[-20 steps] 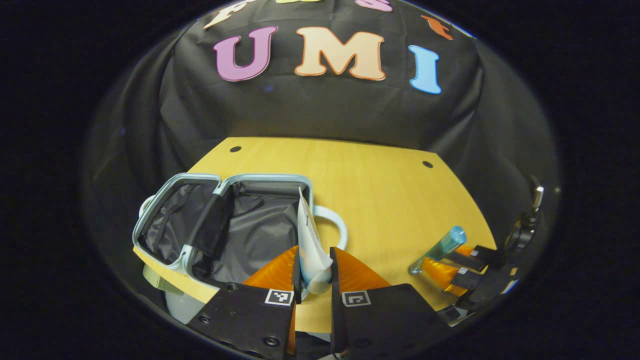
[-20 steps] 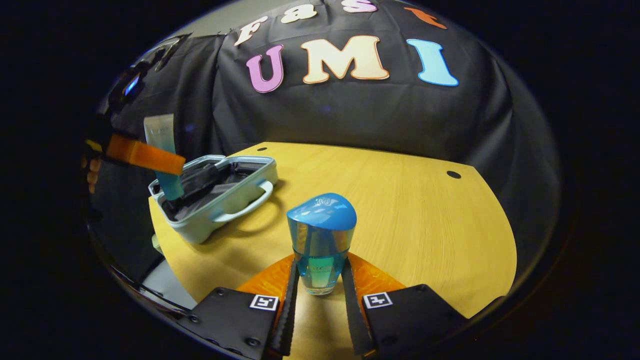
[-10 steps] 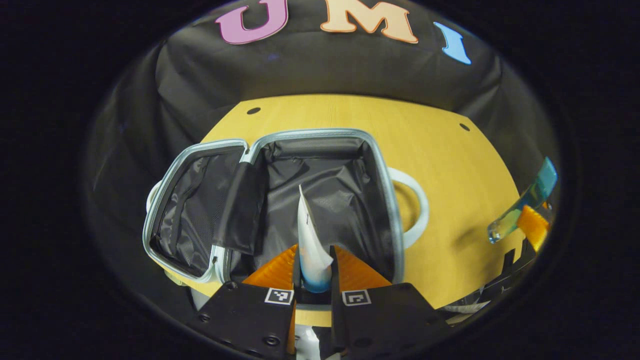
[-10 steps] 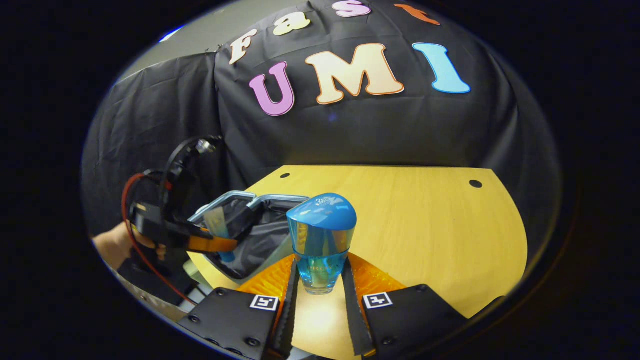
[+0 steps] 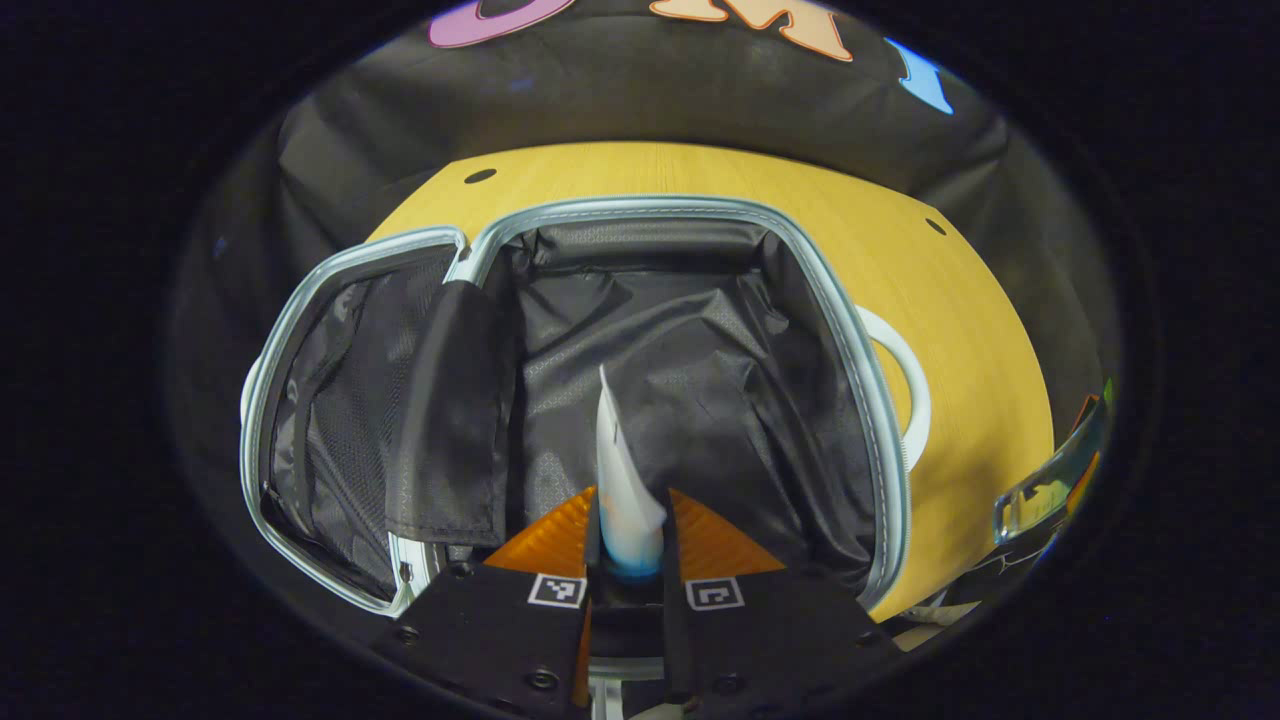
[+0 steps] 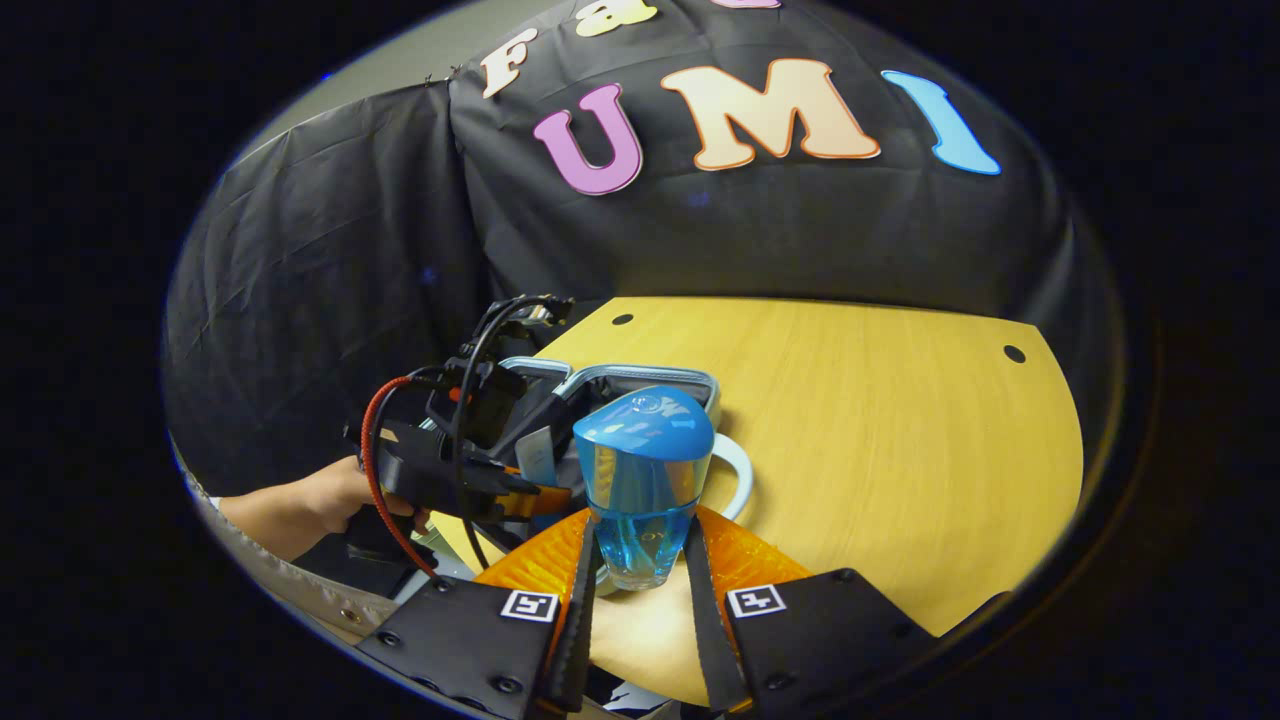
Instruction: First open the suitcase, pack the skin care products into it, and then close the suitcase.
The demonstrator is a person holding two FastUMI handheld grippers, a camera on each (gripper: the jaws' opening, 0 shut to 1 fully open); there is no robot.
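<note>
Now that the left gripper [image 5: 628, 545] has come in over the open suitcase [image 5: 860, 400] from a second ago, when it hung short of the case near the rim, we read the pack step as underway: lid is off to 9 o'clock, and the black-lined main compartment sits straight ahead at 12 o'clock in the left gripper view. Our left jaws are closed to a narrow gap, both fingers pressing a white squeeze tube [image 5: 622, 480], crimped end pointing up toward 12. It's above the lining, not yet released. The right gripper [image 6: 637, 585] has swung toward the case too; in the right gripper view the suitcase rim shows at 11 o'clock behind the load. Right jaws are partly closed, clamped on a clear bottle with blue cap [image 6: 642, 480], held upright over the wooden table [image 6: 900, 450]. Nothing packed yet; closing comes last.
</note>
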